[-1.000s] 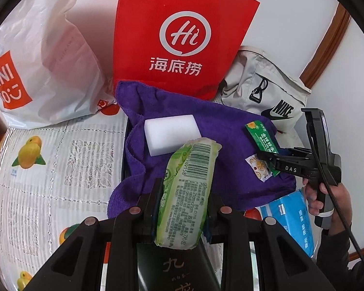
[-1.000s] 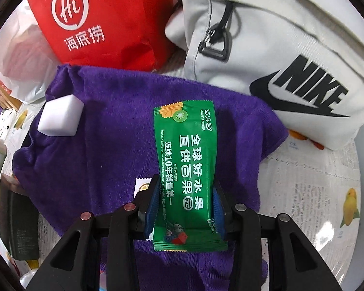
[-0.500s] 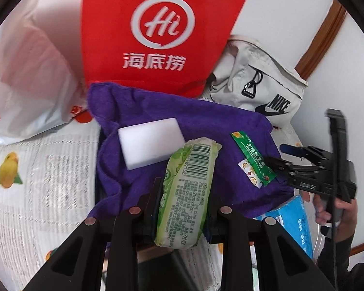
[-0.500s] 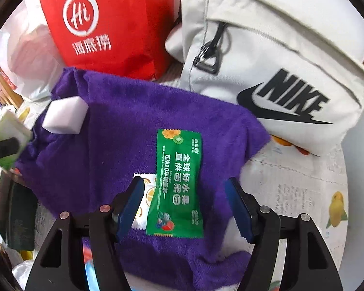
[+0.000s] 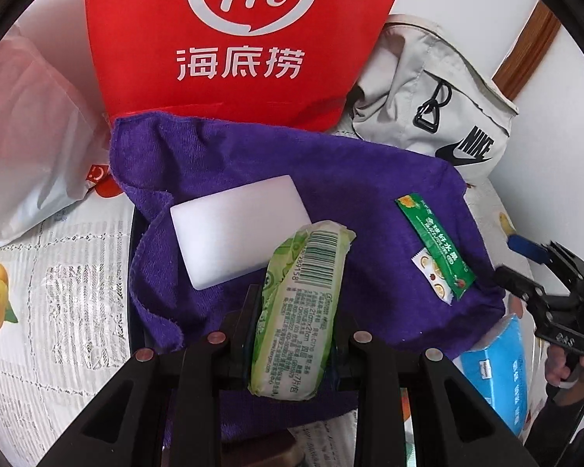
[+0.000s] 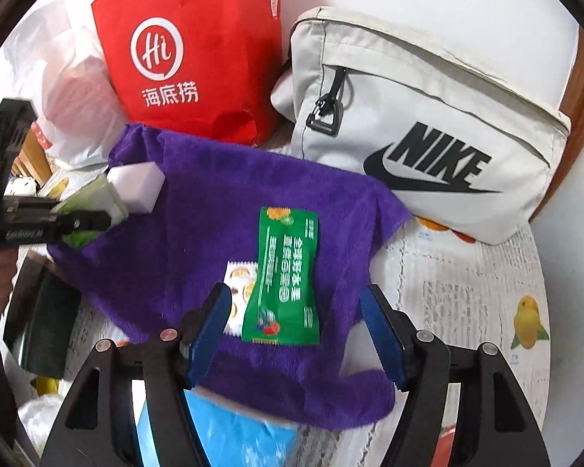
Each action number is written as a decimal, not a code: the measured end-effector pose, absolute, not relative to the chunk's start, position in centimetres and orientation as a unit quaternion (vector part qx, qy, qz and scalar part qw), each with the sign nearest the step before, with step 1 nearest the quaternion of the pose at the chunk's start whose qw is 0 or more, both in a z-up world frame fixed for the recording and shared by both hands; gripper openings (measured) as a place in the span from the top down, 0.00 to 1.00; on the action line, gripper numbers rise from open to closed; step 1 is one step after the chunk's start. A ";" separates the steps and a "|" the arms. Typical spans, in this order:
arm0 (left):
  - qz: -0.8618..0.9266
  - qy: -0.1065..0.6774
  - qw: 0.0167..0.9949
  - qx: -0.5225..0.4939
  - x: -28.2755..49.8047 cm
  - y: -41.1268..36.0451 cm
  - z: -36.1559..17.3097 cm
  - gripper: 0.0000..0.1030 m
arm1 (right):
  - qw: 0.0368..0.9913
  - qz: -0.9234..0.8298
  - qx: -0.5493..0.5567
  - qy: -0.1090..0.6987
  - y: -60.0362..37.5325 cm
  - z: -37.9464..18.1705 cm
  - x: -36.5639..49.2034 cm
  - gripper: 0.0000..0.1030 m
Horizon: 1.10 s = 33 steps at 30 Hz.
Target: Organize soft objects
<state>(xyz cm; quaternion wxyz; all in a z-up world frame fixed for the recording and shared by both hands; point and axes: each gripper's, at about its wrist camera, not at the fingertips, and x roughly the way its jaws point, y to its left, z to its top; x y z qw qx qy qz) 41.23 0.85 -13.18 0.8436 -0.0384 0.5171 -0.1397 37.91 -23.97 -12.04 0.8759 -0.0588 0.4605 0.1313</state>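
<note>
A purple towel [image 5: 253, 163] [image 6: 222, 210] lies spread on the table. A white sponge block [image 5: 239, 229] [image 6: 138, 186] rests on its left part. My left gripper [image 5: 294, 334] is shut on a light green tissue pack [image 5: 303, 311], held just above the towel beside the sponge. A green sachet [image 6: 286, 276] [image 5: 434, 245] lies flat on the towel over a small white sachet [image 6: 239, 299]. My right gripper [image 6: 296, 334] stands open above and behind the green sachet, its blue pads apart from it. It shows at the right edge of the left wrist view.
A red Hi bag [image 5: 249, 35], a white plastic bag [image 5: 23, 136] and a grey Nike bag [image 6: 428, 144] stand behind the towel. A blue tissue pack [image 6: 229, 436] [image 5: 498, 373] sticks out under the towel's near edge. A fruit-print tablecloth [image 6: 486, 280] covers the table.
The right gripper opened, left the green sachet lying on the towel and drew back. The left gripper carried the tissue pack forward and lower, closer to the sponge.
</note>
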 end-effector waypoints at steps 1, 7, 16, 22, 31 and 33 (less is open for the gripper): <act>-0.139 0.520 0.842 -0.035 41.3 0.8 -13.4 0.75 | 0.876 0.131 -0.059 0.461 -24.0 -12.2 37.7 0.33; -0.130 0.540 0.831 -0.040 41.8 1.3 -14.4 0.73 | 0.875 0.130 -0.053 0.463 -24.5 -12.5 36.1 0.33; -0.104 0.525 0.845 -0.021 40.2 2.7 -12.8 0.40 | 0.876 0.122 -0.034 0.465 -24.9 -12.1 35.1 0.33; -0.097 0.505 0.857 -0.037 37.5 4.3 -11.1 0.40 | 0.881 0.125 -0.017 0.456 -24.9 -10.8 32.9 0.33; -0.091 0.461 0.880 -0.064 30.3 6.0 -8.0 0.40 | 0.883 0.133 0.016 0.450 -25.0 -9.5 27.9 0.33; -0.094 0.463 0.879 -0.067 28.9 5.9 -7.7 0.40 | 0.886 0.136 0.020 0.442 -25.0 -9.0 26.5 0.33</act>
